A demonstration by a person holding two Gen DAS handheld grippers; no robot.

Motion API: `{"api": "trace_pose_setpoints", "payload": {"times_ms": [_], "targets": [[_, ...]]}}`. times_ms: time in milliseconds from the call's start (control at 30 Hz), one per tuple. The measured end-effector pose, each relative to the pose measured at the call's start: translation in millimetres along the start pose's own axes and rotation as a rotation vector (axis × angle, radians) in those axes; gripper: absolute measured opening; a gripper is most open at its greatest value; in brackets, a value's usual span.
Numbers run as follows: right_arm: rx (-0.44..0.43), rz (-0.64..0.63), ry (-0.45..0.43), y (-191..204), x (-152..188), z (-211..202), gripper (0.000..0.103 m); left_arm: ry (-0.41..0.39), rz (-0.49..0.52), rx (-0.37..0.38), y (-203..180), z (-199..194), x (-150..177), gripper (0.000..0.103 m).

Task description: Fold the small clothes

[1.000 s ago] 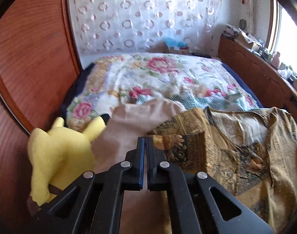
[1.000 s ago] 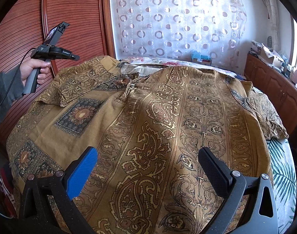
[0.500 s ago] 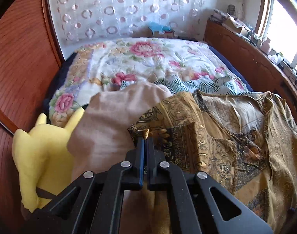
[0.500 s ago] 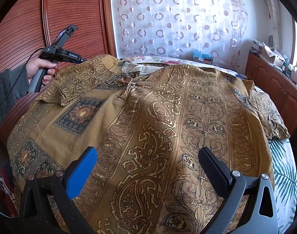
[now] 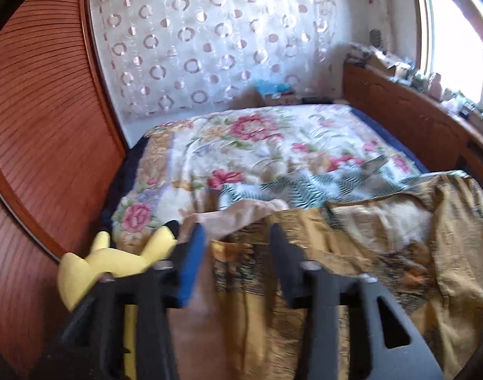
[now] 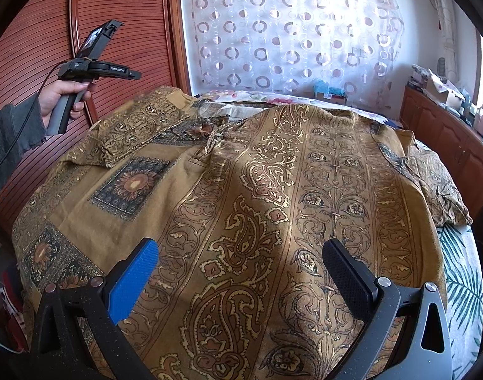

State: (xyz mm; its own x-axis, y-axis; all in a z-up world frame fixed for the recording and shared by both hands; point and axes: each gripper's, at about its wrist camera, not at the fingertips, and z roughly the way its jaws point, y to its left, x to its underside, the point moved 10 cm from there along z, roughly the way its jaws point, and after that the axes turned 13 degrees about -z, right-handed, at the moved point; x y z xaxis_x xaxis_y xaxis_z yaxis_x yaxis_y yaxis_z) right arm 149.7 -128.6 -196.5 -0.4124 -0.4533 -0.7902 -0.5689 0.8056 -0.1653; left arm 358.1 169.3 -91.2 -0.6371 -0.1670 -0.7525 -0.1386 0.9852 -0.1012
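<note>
1. Now that the left gripper (image 5: 238,247) has sprung open, it grips nothing; a second ago its jaws were pinched shut at the sleeve edge of the mustard paisley tunic (image 6: 273,205).
2. Released, the sleeve (image 6: 137,129) lies folded inward over the tunic's chest panel, so the first fold looks complete.
3. Left gripper has risen clear of the cloth; in the right wrist view it sits higher against the wooden wardrobe (image 6: 45,47) than before.
4. Right gripper (image 6: 241,272) hovers with jaws wide apart above the tunic's lower panel, holding nothing, position unchanged.
5. Tunic lies spread on the floral bedspread (image 5: 273,145), near the foot of the bed; a yellow plush toy (image 5: 108,262) sits beside its left edge.
6. Opposite sleeve (image 6: 438,186) remains unfolded.
</note>
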Motion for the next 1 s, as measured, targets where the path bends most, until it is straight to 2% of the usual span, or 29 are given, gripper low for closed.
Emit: {"api": "trace_pose_setpoints", "payload": {"times_ms": [33, 67, 133, 267, 500, 733, 1000], "targets": [[0.000, 0.001, 0.000, 0, 0, 0, 0.103, -0.002, -0.005, 0.019, -3, -5, 2, 0.055], [0.000, 0.001, 0.000, 0, 0, 0, 0.103, -0.006, -0.006, 0.031, -7, -10, 4, 0.069], [0.001, 0.002, -0.002, 0, 0, 0, 0.103, -0.034, -0.006, 0.047, -16, -26, 12, 0.079], [0.003, 0.003, -0.004, 0, 0, -1, 0.103, -0.037, -0.001, 0.109, -34, -54, 43, 0.079], [0.005, 0.005, -0.005, -1, 0, -1, 0.103, 0.005, 0.007, 0.133, -63, -78, 108, 0.079], [0.010, 0.009, -0.005, -2, 0, -1, 0.103, 0.068, 0.069, 0.145, -102, -76, 159, 0.079], [0.021, 0.026, -0.009, -6, 1, -2, 0.103, 0.144, 0.118, 0.150, -128, -63, 184, 0.079]]}}
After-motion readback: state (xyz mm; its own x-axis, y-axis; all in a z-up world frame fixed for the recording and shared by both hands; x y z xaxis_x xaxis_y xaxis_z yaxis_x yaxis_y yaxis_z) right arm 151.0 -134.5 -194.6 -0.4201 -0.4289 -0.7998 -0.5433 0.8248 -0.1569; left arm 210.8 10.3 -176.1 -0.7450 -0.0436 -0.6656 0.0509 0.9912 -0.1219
